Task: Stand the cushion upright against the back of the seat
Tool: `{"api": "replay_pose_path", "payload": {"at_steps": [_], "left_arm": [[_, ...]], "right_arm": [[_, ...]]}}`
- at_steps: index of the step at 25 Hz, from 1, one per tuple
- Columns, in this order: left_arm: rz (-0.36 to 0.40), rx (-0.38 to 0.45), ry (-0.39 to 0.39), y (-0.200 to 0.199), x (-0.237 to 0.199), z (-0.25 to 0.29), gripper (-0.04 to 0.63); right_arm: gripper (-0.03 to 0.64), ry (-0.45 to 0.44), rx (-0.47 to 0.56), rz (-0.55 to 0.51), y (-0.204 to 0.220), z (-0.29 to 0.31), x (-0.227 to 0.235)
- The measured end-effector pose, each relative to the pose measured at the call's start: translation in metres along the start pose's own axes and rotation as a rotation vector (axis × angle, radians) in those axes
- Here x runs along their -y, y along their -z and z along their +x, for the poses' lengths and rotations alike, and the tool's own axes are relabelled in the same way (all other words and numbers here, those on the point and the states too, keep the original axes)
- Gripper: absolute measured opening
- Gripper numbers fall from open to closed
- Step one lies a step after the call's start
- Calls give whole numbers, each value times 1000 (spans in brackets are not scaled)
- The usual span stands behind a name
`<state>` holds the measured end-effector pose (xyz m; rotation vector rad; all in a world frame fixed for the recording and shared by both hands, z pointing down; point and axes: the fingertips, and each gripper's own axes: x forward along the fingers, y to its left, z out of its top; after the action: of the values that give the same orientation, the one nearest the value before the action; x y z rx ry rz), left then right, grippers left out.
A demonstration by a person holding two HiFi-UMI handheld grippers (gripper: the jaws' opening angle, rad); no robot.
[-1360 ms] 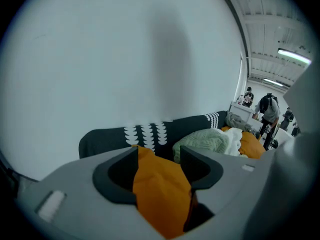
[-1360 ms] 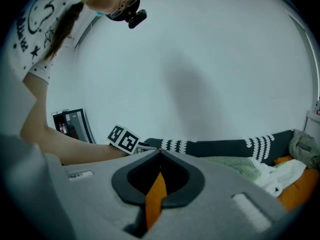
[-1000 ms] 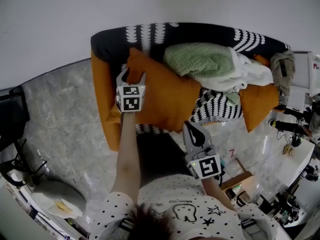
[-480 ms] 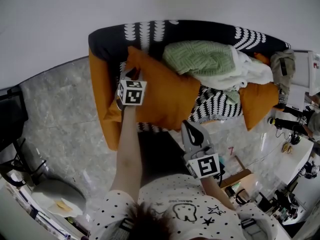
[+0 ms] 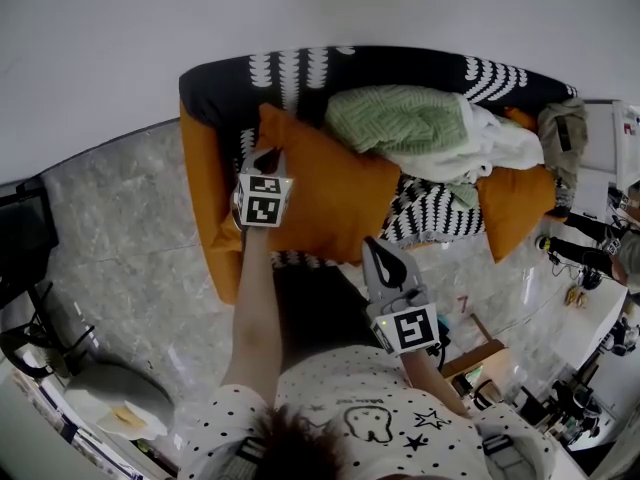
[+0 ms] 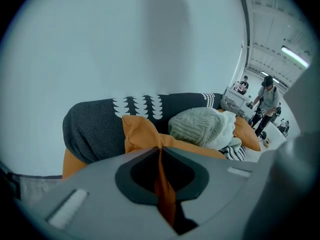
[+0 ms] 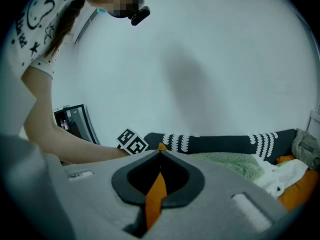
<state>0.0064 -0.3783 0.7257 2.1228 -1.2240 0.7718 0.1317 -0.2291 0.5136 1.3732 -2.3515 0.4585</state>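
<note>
An orange cushion (image 5: 325, 193) lies flat on the sofa seat, its far corner touching the black-and-white patterned back (image 5: 300, 68). My left gripper (image 5: 265, 156) is at the cushion's left edge. In the left gripper view its jaws (image 6: 160, 151) are closing, and a fold of the orange cushion (image 6: 137, 134) is pinched between them. My right gripper (image 5: 372, 248) sits at the cushion's near right corner. In the right gripper view, this gripper (image 7: 160, 154) is shut with a strip of orange fabric caught in the jaws.
A green knitted blanket (image 5: 400, 118) and white cloth (image 5: 490, 148) are piled on the seat right of the cushion. A second orange cushion (image 5: 520, 208) lies at the sofa's right end. An orange armrest (image 5: 205, 198) bounds the left. Cluttered desks (image 5: 590, 298) stand on the right.
The left gripper's jaws, open around the cushion's left edge a second ago, have closed onto the fabric. The right gripper and the cushion have stayed in place.
</note>
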Motion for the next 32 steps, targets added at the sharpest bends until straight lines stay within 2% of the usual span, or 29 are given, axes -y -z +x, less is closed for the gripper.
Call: {"api": "replay_pose_path", "payload": {"at_steps": [9,17,22,32], "left_arm": [[94,31,41,-14,13,-29,12],[190,107,37,-54,12,-51,11],[293,160,60,-86,19,-62,11],[531,255,50,-163,34,-79,11]], "right_arm": [[-5,0,34,-11,-13,0,-1],[-5,0,53,-14,-17,-5,-3],[-5,3,83,-22,-27,-9,-4],[-5,55,125,-25,-43,-21,10]]}}
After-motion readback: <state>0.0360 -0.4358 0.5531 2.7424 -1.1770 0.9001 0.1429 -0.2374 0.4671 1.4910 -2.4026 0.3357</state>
